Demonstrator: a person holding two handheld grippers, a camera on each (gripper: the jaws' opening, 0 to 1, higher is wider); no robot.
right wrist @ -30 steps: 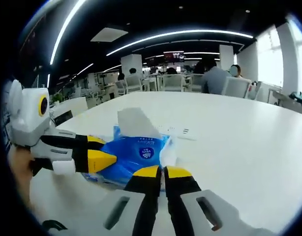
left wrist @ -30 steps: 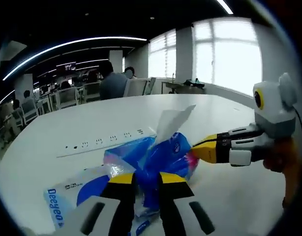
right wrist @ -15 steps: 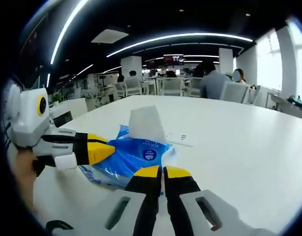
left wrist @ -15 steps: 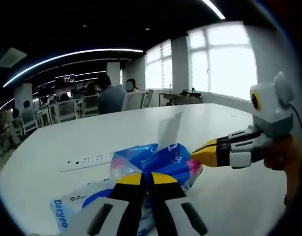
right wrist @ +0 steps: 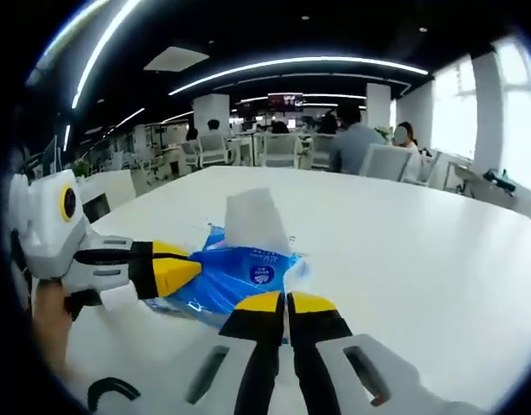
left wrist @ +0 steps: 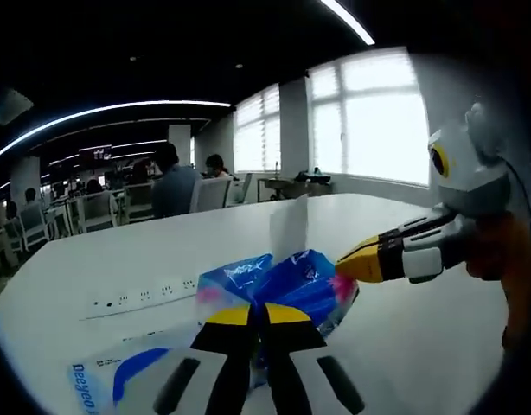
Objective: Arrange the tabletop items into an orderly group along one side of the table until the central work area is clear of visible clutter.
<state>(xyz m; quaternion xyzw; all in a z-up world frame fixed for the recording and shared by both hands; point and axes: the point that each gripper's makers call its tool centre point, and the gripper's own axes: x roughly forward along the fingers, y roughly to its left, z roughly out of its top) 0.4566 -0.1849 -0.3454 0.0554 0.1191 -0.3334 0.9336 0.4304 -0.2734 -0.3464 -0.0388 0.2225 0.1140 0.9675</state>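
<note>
A blue tissue pack [left wrist: 293, 281] with a white tissue [left wrist: 289, 226] standing up from its top is pinched at both ends. My left gripper [left wrist: 259, 316] is shut on the crinkled wrapper at its near end. My right gripper [left wrist: 359, 263] comes in from the right, with its yellow tips closed on the pack's far end. In the right gripper view the same pack [right wrist: 235, 275] lies just beyond my right gripper [right wrist: 286, 303], which is shut on its clear edge. The left gripper [right wrist: 181, 268] bites the pack from the left.
A second, white and blue tissue pack [left wrist: 110, 380] lies flat on the white table [left wrist: 404, 346] under my left gripper. A row of power sockets [left wrist: 136, 298] is set into the tabletop beyond. People sit on chairs [right wrist: 369, 160] at the far edge. A hand [right wrist: 49, 320] holds the left gripper.
My left gripper's jaws have drawn closer together on the wrapper. Both views have shifted a little, and the pack stays held between the two grippers.
</note>
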